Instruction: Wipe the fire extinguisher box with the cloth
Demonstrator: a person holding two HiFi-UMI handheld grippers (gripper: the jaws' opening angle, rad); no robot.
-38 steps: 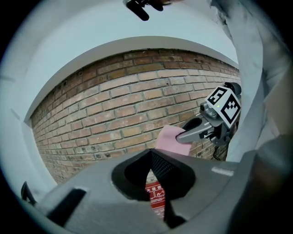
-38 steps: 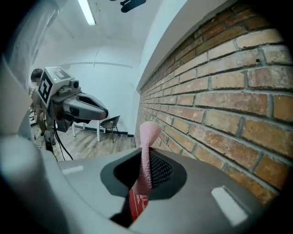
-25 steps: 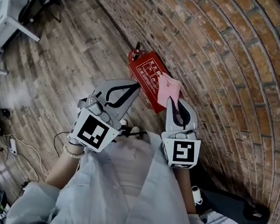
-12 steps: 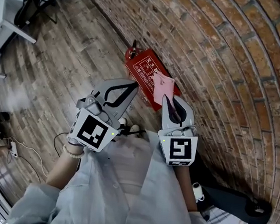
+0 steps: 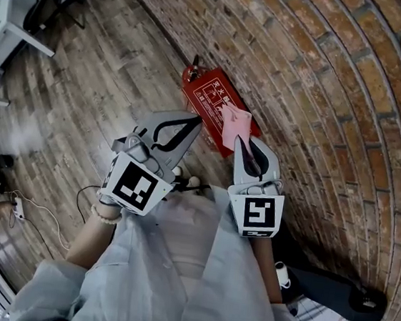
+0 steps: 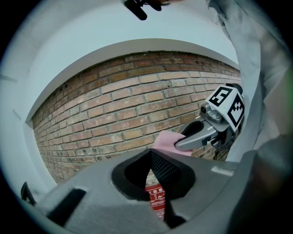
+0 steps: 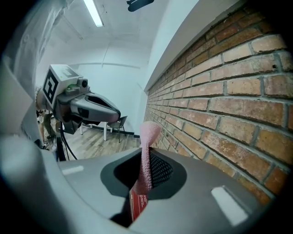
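Right claw (image 5: 238, 139) edged left, clamped on pink cloth (image 5: 234, 121) over red box (image 5: 207, 99); left claw (image 5: 195, 122) closed, empty; brick wall (image 5: 325, 77) behind.

red metal fire extinguisher box (image 5: 207, 112): white label (image 5: 216, 94), red characters, too small to read. black-white square code markers on left gripper (image 5: 192, 124), right gripper (image 5: 239, 140).

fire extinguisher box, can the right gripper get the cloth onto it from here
Probably yes: the right gripper is shut on the pink cloth, which shows just over the red fire extinguisher box, nothing visible between them. The left gripper, shut and empty, is off to the side.
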